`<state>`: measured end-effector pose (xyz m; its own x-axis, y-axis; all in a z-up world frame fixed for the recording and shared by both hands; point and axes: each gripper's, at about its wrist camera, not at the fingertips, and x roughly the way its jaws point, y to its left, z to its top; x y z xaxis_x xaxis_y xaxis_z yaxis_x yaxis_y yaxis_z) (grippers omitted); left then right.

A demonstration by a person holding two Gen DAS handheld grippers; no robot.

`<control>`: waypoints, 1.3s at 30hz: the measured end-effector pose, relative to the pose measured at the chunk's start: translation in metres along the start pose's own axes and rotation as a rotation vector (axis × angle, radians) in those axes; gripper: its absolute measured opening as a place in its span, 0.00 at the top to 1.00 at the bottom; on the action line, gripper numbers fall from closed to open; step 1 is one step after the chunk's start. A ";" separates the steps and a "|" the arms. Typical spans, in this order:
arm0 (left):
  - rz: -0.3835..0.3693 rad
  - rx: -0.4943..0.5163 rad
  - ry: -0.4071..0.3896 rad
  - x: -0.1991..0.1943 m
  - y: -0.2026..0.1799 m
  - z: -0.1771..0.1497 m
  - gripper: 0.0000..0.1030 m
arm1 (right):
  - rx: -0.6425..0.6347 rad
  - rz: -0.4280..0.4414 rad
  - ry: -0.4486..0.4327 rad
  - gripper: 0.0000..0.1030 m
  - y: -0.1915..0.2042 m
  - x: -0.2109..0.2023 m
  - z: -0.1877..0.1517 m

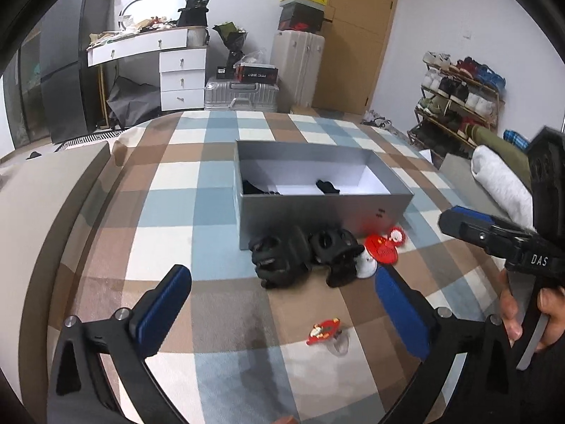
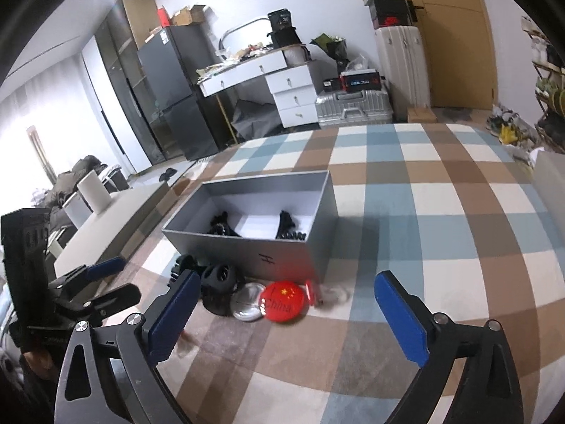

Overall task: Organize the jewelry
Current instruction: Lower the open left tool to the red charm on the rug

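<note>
— Both hand-held grippers hover over the bed with their blue-padded fingers spread wide and nothing between them. From its own camera, the left gripper frames a small red ornament on a clear base, which lies alone on a brown square of the blue, brown and cream checked bedspread.

— And the right gripper?

— Released as well; its pads stand well apart over bare cloth, with the round red pin badge bearing yellow stars just ahead of it. A round silver badge, back side up, touches the red one on its left.

— Where is the rest of the jewelry?

— Beside the open grey cardboard box with a white inside. Against the box's near wall sit two black chunky bundles (bands or straps, I cannot tell which), then the badges, and a smaller red and white piece near the box's corner. Inside the box lie two more black items, one towards each end of the near side, apart from one another.

— Do the two grippers touch?

— No. In the left view the right tool enters from the right edge, held by the right hand, clear of the box.
</note>
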<state>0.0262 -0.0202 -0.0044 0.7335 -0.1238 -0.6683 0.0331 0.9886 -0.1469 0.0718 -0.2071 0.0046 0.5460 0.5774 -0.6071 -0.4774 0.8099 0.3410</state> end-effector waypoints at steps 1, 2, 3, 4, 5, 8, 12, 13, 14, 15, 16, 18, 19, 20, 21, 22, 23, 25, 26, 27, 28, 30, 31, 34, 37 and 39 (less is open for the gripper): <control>0.008 0.005 0.009 0.002 -0.002 -0.001 0.02 | -0.019 -0.003 0.019 0.03 0.002 0.003 0.000; 0.009 0.009 0.016 0.002 -0.003 -0.003 0.02 | -0.029 -0.007 0.022 0.03 0.002 0.002 -0.001; 0.008 0.016 0.028 0.003 -0.003 -0.006 0.02 | -0.040 -0.022 0.018 0.03 0.003 0.001 -0.001; 0.010 0.025 0.042 0.004 -0.005 -0.010 0.02 | -0.042 -0.025 0.020 0.03 0.003 0.001 -0.002; 0.013 0.034 0.053 0.006 -0.007 -0.011 0.02 | -0.041 -0.024 0.031 0.03 0.003 0.001 -0.003; 0.009 0.057 0.078 0.008 -0.009 -0.014 0.02 | -0.035 -0.027 0.059 0.02 0.002 0.003 -0.006; -0.005 0.091 0.123 0.010 -0.012 -0.020 0.02 | -0.091 -0.065 0.102 0.00 0.008 0.008 -0.011; -0.005 0.100 0.133 0.012 -0.013 -0.021 0.02 | -0.102 -0.071 0.097 0.00 0.009 0.007 -0.012; -0.006 0.106 0.141 0.012 -0.014 -0.022 0.02 | -0.106 -0.070 0.093 0.00 0.010 0.006 -0.012; -0.009 0.113 0.153 0.013 -0.015 -0.023 0.02 | -0.107 -0.065 0.092 0.00 0.010 0.006 -0.012; -0.014 0.117 0.161 0.014 -0.016 -0.024 0.02 | -0.107 -0.059 0.095 0.00 0.010 0.006 -0.012; -0.025 0.132 0.178 0.014 -0.018 -0.026 0.02 | -0.109 -0.062 0.098 0.00 0.010 0.006 -0.013; -0.028 0.143 0.185 0.014 -0.019 -0.026 0.02 | -0.108 -0.067 0.100 0.00 0.009 0.007 -0.013; -0.028 0.153 0.193 0.014 -0.020 -0.027 0.02 | -0.105 -0.069 0.102 0.00 0.008 0.007 -0.013; -0.024 0.164 0.206 0.015 -0.020 -0.028 0.02 | -0.100 -0.070 0.102 0.00 0.007 0.007 -0.012; -0.026 0.172 0.215 0.015 -0.021 -0.028 0.02 | -0.095 -0.069 0.100 0.00 0.007 0.007 -0.012; -0.032 0.178 0.220 0.015 -0.020 -0.029 0.02 | -0.092 -0.067 0.100 0.00 0.007 0.006 -0.011; -0.037 0.188 0.228 0.015 -0.020 -0.029 0.02 | -0.094 -0.064 0.098 0.00 0.007 0.006 -0.011; -0.039 0.194 0.233 0.014 -0.020 -0.030 0.02 | -0.097 -0.064 0.098 0.00 0.008 0.006 -0.011; -0.043 0.203 0.236 0.014 -0.021 -0.031 0.02 | -0.099 -0.063 0.100 0.00 0.009 0.006 -0.011; -0.044 0.211 0.238 0.014 -0.021 -0.031 0.03 | -0.100 -0.062 0.101 0.00 0.009 0.006 -0.011; -0.042 0.236 0.240 0.014 -0.023 -0.033 0.05 | -0.099 -0.062 0.105 0.00 0.010 0.007 -0.011; -0.040 0.245 0.248 0.014 -0.025 -0.035 0.07 | -0.100 -0.062 0.107 0.00 0.010 0.008 -0.011; -0.036 0.253 0.266 0.017 -0.025 -0.036 0.17 | -0.101 -0.060 0.108 0.00 0.011 0.008 -0.012; -0.029 0.261 0.266 0.018 -0.024 -0.036 0.29 | -0.103 -0.060 0.108 0.00 0.011 0.008 -0.012; -0.042 0.251 0.261 0.016 -0.022 -0.034 0.37 | -0.101 -0.058 0.107 0.00 0.011 0.008 -0.012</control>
<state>0.0140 -0.0471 -0.0366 0.5309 -0.1504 -0.8340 0.2489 0.9684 -0.0162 0.0629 -0.1952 -0.0050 0.5005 0.5110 -0.6988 -0.5165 0.8241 0.2327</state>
